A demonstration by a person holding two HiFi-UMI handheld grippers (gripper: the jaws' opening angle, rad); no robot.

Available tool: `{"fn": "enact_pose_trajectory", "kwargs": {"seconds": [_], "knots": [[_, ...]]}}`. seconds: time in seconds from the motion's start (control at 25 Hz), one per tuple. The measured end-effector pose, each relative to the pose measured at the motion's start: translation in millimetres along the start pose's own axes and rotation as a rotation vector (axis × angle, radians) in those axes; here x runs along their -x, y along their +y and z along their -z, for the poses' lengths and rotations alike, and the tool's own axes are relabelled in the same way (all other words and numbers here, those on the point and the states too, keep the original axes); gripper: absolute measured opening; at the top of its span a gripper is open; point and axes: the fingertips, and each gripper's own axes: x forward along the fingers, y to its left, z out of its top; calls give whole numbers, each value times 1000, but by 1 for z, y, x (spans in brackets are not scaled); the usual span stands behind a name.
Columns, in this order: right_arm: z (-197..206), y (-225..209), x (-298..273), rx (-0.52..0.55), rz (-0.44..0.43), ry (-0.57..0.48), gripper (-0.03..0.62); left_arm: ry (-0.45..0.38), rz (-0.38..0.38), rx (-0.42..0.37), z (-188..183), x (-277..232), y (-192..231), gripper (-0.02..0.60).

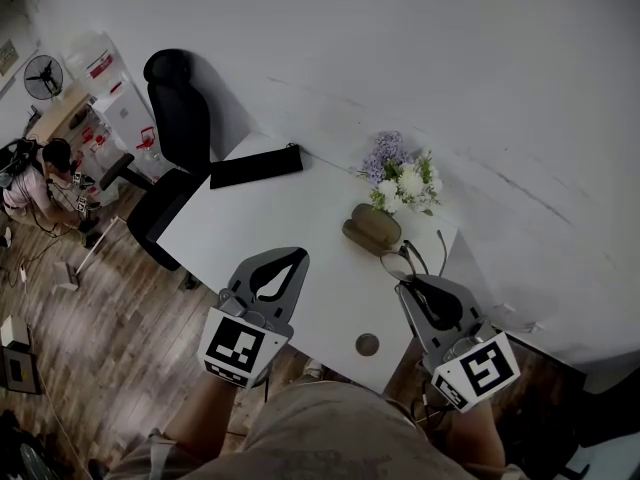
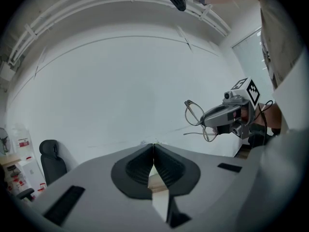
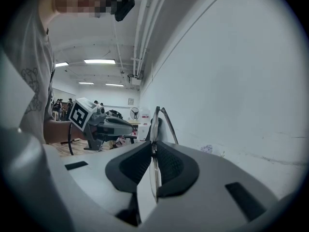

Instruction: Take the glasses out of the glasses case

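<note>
Pinching the glasses [image 3: 156,122] by the frame, my right gripper [image 3: 153,148] holds them up over the table's [image 1: 300,218] right edge, near the case [image 1: 372,228] that lies beside the flowers [image 1: 403,178]. My left gripper [image 2: 153,153] hovers with its jaws pressed together on nothing.

Overhead; along left tool [image 1: 297,257], right tool [image 1: 409,285]
</note>
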Motion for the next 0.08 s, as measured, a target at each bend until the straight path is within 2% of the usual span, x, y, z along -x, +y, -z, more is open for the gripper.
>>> {"fn": "enact_pose_trajectory", "kwargs": {"seconds": [0.08], "knots": [[0, 0, 0, -3, 0, 1, 55, 2, 0, -1, 1, 1, 0, 17]]}}
